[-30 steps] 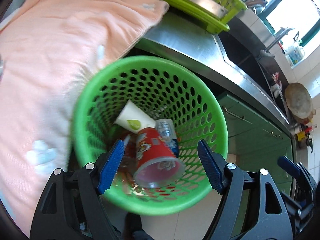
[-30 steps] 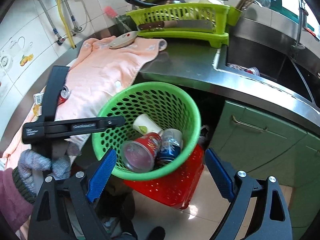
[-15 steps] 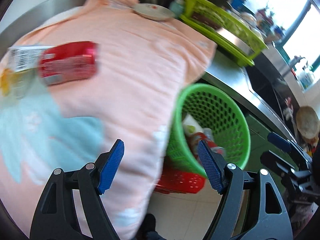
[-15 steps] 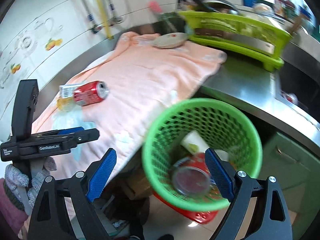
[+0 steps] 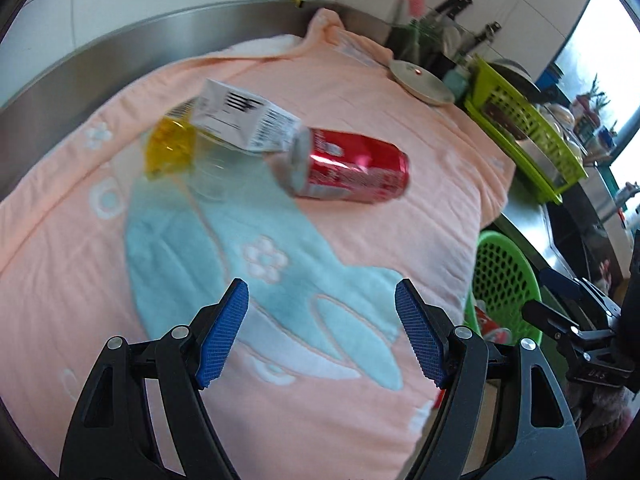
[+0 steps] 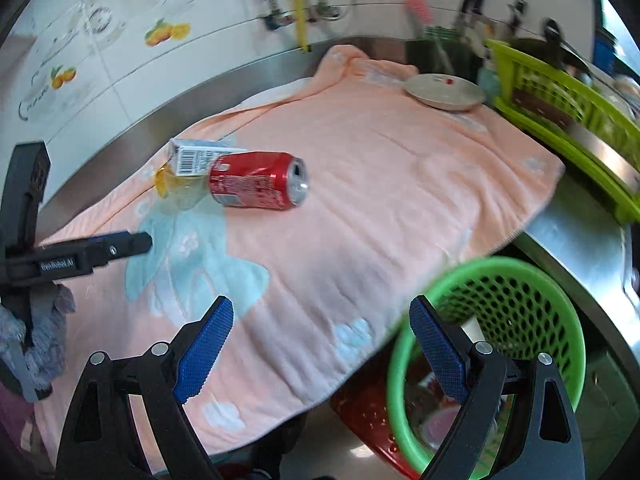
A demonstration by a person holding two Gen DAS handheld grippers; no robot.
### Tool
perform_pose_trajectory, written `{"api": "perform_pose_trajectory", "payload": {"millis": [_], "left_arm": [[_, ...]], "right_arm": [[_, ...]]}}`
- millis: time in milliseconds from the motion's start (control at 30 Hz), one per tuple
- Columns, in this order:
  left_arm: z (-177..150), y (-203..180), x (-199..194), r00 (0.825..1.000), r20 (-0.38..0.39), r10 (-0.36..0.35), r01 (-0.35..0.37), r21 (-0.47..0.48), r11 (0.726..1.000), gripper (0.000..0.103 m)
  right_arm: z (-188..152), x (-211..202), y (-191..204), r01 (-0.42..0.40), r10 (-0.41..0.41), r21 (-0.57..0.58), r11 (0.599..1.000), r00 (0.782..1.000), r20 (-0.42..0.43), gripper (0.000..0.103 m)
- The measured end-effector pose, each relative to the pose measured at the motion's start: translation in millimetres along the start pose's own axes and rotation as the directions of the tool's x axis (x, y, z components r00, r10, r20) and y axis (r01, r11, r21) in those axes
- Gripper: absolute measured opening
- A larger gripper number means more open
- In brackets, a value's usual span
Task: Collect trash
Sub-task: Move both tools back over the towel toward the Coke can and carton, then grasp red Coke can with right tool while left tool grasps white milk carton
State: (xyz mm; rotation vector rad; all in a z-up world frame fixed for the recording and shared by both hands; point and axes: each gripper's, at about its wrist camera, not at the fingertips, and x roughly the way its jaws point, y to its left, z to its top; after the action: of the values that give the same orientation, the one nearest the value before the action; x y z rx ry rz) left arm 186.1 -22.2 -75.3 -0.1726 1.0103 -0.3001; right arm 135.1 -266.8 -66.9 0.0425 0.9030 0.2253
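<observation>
A red soda can lies on its side on the pink towel. A white carton and a clear yellow wrapper lie beside it. My left gripper is open and empty, above the towel, short of the can; it also shows in the right wrist view. My right gripper is open and empty over the towel's edge. The green basket holds cups and stands below the counter.
A small plate lies at the towel's far end. A lime dish rack stands on the steel counter. A red basket sits under the green one. Tiled wall with pipes behind.
Both grippers have swung left and up from over the green basket to over the towel. The can, carton and wrapper have come into close view. Both stay open.
</observation>
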Motion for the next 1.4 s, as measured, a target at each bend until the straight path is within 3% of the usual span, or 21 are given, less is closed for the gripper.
{"api": "perform_pose_trajectory", "payload": {"millis": [367, 667, 967, 1400], "left_arm": [[24, 46, -17, 0.999, 0.043, 0.024, -0.024, -0.008, 1.000, 0.075], [26, 63, -19, 0.999, 0.035, 0.026, -0.026, -0.008, 1.000, 0.075], [29, 70, -25, 0.995, 0.057, 0.077, -0.073, -0.065, 0.995, 0.075], [46, 58, -25, 0.980, 0.069, 0.186, -0.178, -0.102, 0.979, 0.075]], "right_arm": [[47, 39, 50, -0.015, 0.005, -0.176, 0.984, 0.998, -0.058, 0.087], [83, 69, 76, -0.034, -0.004, -0.353, 0.935, 0.994, -0.107, 0.087], [116, 120, 94, -0.139, 0.024, -0.621, 0.772, 0.982, -0.189, 0.087], [128, 181, 98, -0.273, 0.037, -0.790, 0.549, 0.952, -0.304, 0.087]]}}
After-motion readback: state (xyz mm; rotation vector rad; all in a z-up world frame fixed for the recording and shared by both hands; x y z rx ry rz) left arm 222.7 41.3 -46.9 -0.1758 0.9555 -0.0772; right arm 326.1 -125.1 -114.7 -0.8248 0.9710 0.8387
